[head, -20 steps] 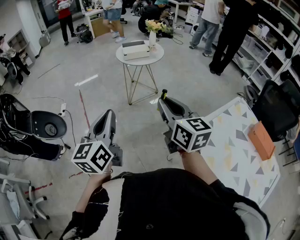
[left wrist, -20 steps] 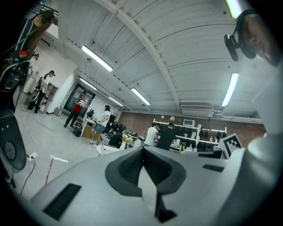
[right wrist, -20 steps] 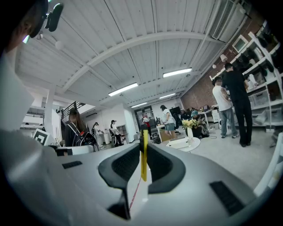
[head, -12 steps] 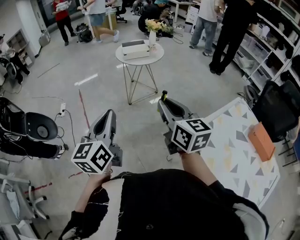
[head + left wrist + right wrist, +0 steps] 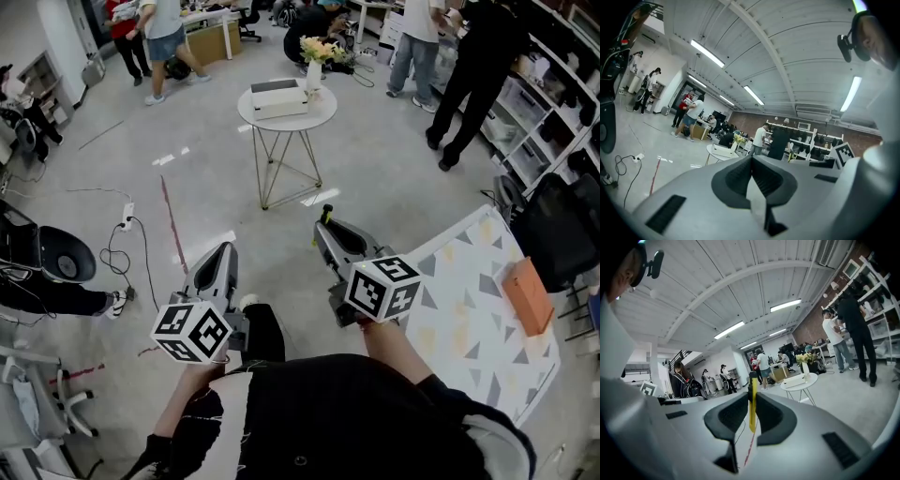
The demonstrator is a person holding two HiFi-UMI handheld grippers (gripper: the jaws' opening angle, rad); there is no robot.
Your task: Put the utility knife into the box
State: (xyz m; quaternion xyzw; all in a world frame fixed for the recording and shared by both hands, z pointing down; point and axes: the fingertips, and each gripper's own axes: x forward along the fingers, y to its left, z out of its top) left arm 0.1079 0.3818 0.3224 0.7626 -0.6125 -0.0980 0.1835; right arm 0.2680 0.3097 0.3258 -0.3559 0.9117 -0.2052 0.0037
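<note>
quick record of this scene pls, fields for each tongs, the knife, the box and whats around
left tongs: shut, nothing between them
right tongs: shut on the utility knife
utility knife: yellow, on edge between the pads, sticking out past the tips
white box: on the round table ahead, next to a vase of flowers
knife in box: not yet
right side: patterned table with an orange block on it

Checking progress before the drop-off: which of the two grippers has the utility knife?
The right gripper: a yellow utility knife is clamped between its jaws. The left gripper has its jaws together with nothing between them.
</note>
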